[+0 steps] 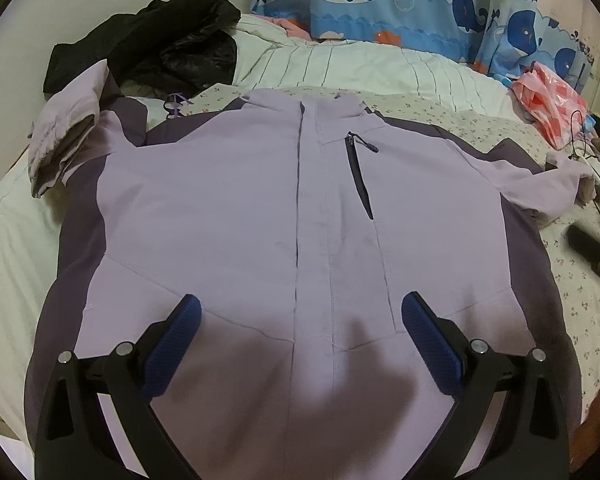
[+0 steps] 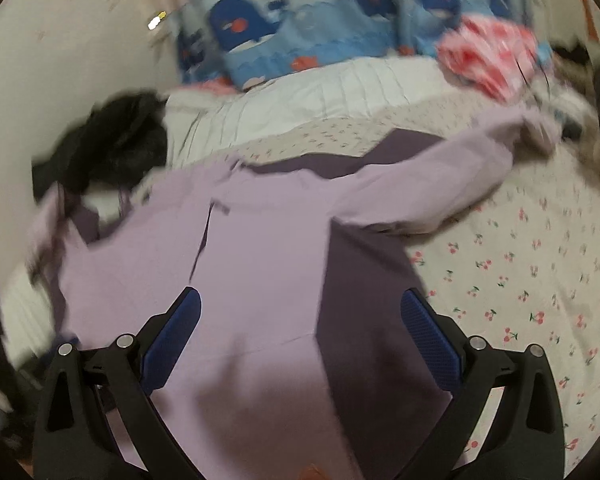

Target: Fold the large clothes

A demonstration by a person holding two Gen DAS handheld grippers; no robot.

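Observation:
A lilac jacket [image 1: 236, 216] with dark purple side panels lies front up and spread flat on the bed, collar at the far end, a dark chest zip right of its centre. Its left sleeve [image 1: 64, 136] is bunched up at the far left; its right sleeve [image 1: 540, 180] stretches to the right. My left gripper [image 1: 300, 316] is open and empty above the jacket's lower front. My right gripper [image 2: 300, 316] is open and empty above the jacket's [image 2: 252, 248] right side, over the dark panel [image 2: 364, 280]. The right wrist view is blurred.
A black garment [image 1: 160, 44] lies at the far left by the wall. Whale-print blue bedding [image 1: 400, 0] and a pale quilt [image 1: 360, 68] lie behind the jacket. A pink plastic bag [image 1: 548, 104] and small items sit at the far right. Floral sheet [image 2: 520, 280] lies to the right.

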